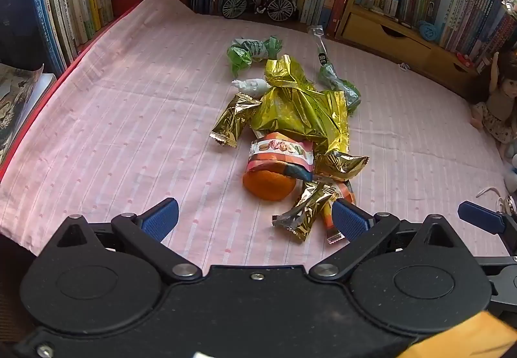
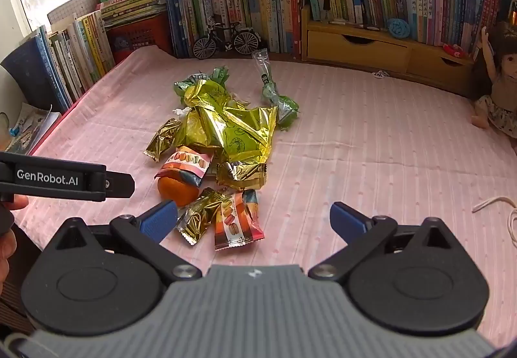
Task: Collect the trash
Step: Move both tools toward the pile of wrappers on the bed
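Observation:
A heap of trash lies mid-table on the pink striped cloth (image 1: 129,119): a big crumpled gold foil bag (image 1: 300,106) (image 2: 232,128), small gold wrappers (image 1: 307,209) (image 2: 200,216), macaron-print packets (image 1: 281,153) (image 2: 237,220), green wrappers (image 1: 248,51) (image 2: 281,99) and an orange (image 1: 269,185) (image 2: 176,191). My left gripper (image 1: 255,217) is open just short of the heap, its right finger beside a gold wrapper. My right gripper (image 2: 253,220) is open too, with the macaron packet and a gold wrapper between its fingers, untouched.
Rows of books (image 2: 258,3) wall the back and left. A model bicycle (image 2: 226,40) stands at the back, wooden drawers (image 2: 371,48) and a doll (image 2: 497,90) at the right. A white cord (image 2: 497,206) lies at the right edge. The left gripper's body (image 2: 64,180) juts in.

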`<state>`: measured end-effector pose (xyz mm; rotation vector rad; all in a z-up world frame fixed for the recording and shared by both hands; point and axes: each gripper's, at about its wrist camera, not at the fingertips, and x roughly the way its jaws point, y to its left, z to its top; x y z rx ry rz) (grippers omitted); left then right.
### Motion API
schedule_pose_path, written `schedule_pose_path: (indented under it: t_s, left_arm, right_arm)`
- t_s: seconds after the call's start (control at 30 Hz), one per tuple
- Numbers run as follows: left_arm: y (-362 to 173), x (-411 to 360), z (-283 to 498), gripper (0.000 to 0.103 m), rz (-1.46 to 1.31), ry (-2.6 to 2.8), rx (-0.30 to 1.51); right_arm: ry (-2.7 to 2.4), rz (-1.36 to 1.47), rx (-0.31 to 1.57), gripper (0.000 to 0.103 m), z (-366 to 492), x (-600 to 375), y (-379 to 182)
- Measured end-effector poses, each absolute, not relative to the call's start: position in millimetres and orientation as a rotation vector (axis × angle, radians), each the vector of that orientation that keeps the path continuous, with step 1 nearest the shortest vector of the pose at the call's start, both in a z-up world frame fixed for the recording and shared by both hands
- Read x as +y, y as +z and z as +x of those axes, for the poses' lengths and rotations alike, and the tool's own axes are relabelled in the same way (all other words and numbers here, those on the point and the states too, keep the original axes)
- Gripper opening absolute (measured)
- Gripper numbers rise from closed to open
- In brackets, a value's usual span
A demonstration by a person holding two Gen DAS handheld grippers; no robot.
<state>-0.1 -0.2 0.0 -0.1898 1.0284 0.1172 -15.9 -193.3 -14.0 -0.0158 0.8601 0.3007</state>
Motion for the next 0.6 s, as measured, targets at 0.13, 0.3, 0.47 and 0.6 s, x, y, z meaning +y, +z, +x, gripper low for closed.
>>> schedule_pose_path:
  t_s: [0.13, 0.3, 0.47, 0.6]
  left_arm:
    - [0, -1, 0, 0.101, -0.197, 0.110, 1.032]
    - [2, -1, 1, 0.101, -0.202, 0.099, 1.036]
    - [1, 7, -4, 0.101, -0.201, 0.145, 1.036]
    - [1, 7, -5, 0.101, -0.192, 0.144, 1.033]
  right_arm:
    - [0.302, -0.020, 0.861, 0.103, -17, -191, -13]
    - [0.306, -0.025, 0.858, 0.103, -21, -192, -21]
    - [0.302, -0.026, 0.861, 0.103, -22, -193, -20]
    - [0.302, -0.027, 0.864, 0.103, -21, -191, -18]
